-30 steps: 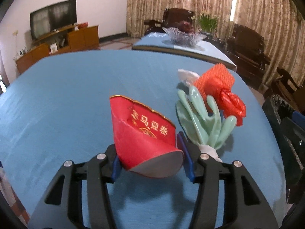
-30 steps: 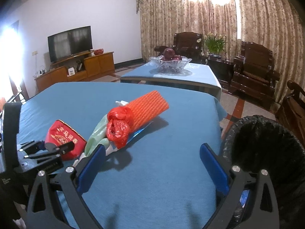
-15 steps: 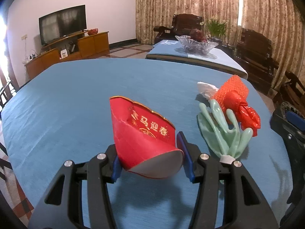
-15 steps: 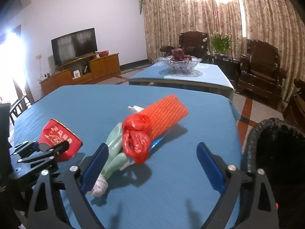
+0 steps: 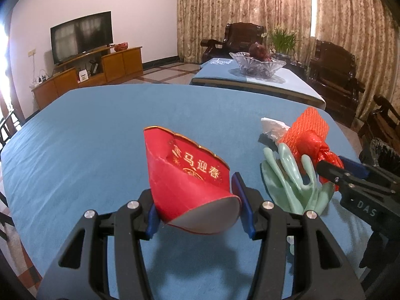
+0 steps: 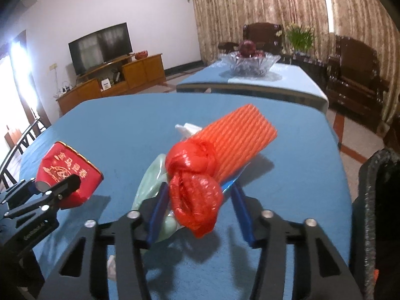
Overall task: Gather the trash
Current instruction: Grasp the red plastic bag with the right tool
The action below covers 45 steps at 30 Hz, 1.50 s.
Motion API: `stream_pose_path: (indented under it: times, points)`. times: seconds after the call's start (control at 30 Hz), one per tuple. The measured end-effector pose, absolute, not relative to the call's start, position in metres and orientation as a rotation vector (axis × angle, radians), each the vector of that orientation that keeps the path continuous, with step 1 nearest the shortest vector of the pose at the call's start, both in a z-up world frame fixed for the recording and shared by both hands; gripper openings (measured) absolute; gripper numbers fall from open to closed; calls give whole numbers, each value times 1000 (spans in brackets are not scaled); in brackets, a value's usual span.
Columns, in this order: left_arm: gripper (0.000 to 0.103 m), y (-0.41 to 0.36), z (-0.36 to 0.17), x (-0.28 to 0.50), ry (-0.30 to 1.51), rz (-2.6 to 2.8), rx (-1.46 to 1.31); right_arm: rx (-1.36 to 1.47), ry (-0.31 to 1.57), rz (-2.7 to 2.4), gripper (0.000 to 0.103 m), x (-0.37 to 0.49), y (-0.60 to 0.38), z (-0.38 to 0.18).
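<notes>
Grippers both working over the round table with the blue cloth (image 5: pixel 100 130), which serves as the landmark here. Left gripper (image 5: pixel 197 200) is clamping the crushed red paper cup with gold lettering (image 5: pixel 185 172) between its blue pads, the cup riding above the cloth near the table's near edge. Right gripper (image 6: pixel 197 207) is bracketing the knotted red plastic bag (image 6: pixel 195 187), its jaws having just been closing around it; the left pad is looking pressed against the bag's side, while the right pad is appearing to stand just off it, so a full clamp cannot be confirmed from this view. Behind the bag on the table, touching it, is lying the orange ribbed foam fruit sleeve (image 6: pixel 240 135); beside and partly under the bag is lying the pale green rubber glove (image 5: pixel 295 180), with a crumpled white tissue (image 5: pixel 272 127) at the far end of the pile. A black-lined waste bin (image 6: pixel 375 200) is standing off the table's right edge. Judgement: the step in hand is picking up the bag while the cup is already secured. Next move is likely calling for finishing the squeeze, lifting clear of the glove and sleeve, then swinging right over the bin; the slack plastic may be dragging the glove along with it.
</notes>
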<state>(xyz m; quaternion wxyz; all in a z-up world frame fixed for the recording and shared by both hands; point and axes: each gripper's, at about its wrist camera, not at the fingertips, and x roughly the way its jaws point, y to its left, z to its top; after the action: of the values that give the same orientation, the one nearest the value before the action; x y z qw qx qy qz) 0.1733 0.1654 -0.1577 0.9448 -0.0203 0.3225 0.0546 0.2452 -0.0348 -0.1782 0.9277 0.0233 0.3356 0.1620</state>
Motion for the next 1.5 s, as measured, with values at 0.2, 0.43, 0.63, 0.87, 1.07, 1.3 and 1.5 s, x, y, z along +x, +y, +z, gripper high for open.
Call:
stream_pose_path:
  times: [0.2, 0.43, 0.63, 0.87, 1.07, 1.3, 1.5]
  points:
    - [50, 162, -158, 174, 654, 101, -36, 51, 693, 382, 19, 240, -35, -178]
    - [50, 155, -150, 172, 635, 92, -25, 59, 646, 393, 11, 229, -40, -163]
    - [50, 147, -136, 167, 608, 81, -22, 64, 605, 434, 10, 216, -44, -144]
    - [50, 132, -120, 159, 572, 60, -7, 69, 544, 441, 10, 193, -54, -118]
    - [50, 114, -107, 153, 545, 33, -1, 78, 497, 406, 10, 179, -73, -97]
    - [50, 84, -91, 146, 515, -26, 13, 80, 465, 369, 10, 163, -97, -82]
    - [50, 57, -82, 144, 498, -86, 22, 91, 447, 321, 10, 153, -123, -73]
